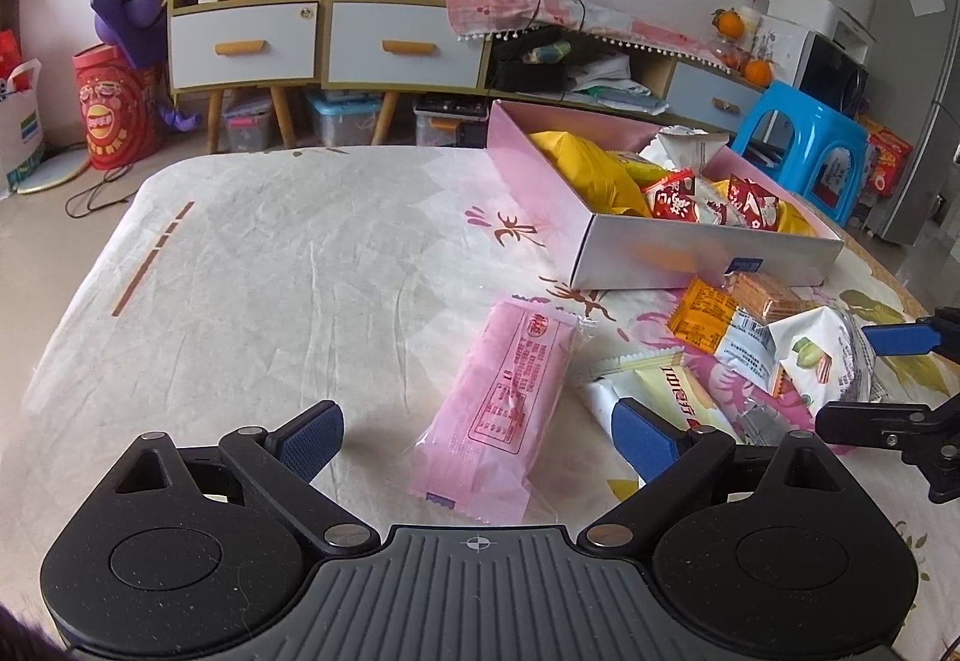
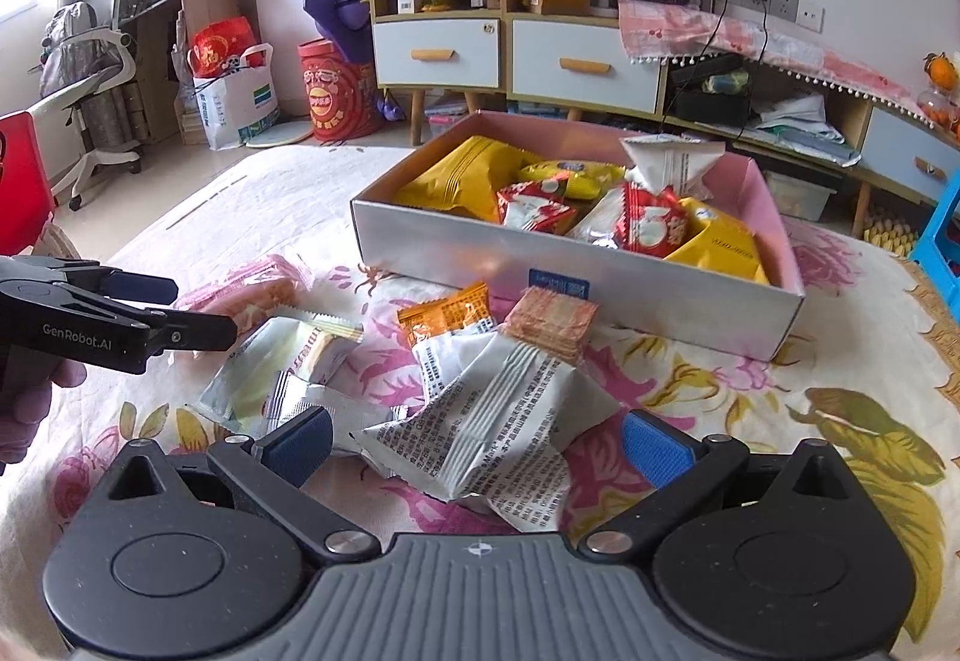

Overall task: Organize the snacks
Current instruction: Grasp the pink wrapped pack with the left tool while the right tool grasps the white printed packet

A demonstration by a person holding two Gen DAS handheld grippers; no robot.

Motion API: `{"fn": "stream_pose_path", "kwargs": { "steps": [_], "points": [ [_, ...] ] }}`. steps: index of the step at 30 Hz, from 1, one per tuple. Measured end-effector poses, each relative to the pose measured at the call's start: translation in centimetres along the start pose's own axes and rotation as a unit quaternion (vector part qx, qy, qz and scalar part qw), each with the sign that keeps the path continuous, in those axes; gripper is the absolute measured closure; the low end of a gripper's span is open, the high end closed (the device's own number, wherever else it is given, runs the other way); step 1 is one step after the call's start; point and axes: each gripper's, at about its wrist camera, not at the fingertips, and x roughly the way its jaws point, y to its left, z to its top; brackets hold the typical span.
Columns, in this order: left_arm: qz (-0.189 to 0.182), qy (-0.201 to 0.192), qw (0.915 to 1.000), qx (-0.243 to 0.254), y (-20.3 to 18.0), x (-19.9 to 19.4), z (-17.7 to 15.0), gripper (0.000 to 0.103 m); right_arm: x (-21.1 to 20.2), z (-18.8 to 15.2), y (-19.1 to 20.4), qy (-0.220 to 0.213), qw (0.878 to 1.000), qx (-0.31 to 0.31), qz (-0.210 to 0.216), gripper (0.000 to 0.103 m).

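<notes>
Both tools are gaping wide, gripping nothing: I am holding my left tool [image 1: 477, 436] over the pink packet [image 1: 504, 409] and my right tool [image 2: 477, 448] over a white packet [image 2: 492, 427]. Loose snacks are lying on the desk [image 1: 240, 271] near the pink box [image 2: 576, 271], which is holding several packets.

"GenRobot.AI" is printed on the left claw [image 2: 198, 310].
</notes>
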Motion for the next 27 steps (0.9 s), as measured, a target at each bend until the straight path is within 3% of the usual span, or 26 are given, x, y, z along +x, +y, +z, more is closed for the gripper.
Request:
{"fn": "stream_pose_path", "kwargs": {
  "steps": [15,27],
  "points": [
    [-0.012,-0.012,0.9998,-0.009,0.13,0.71,0.23,0.013,0.87,-0.01,-0.24,0.005,1.0,0.006,0.008,0.009],
    [-0.005,-0.014,0.9998,-0.016,0.11,0.75,0.66,0.039,0.58,0.36,-0.45,-0.003,1.0,0.006,0.009,0.019]
  ]
}}
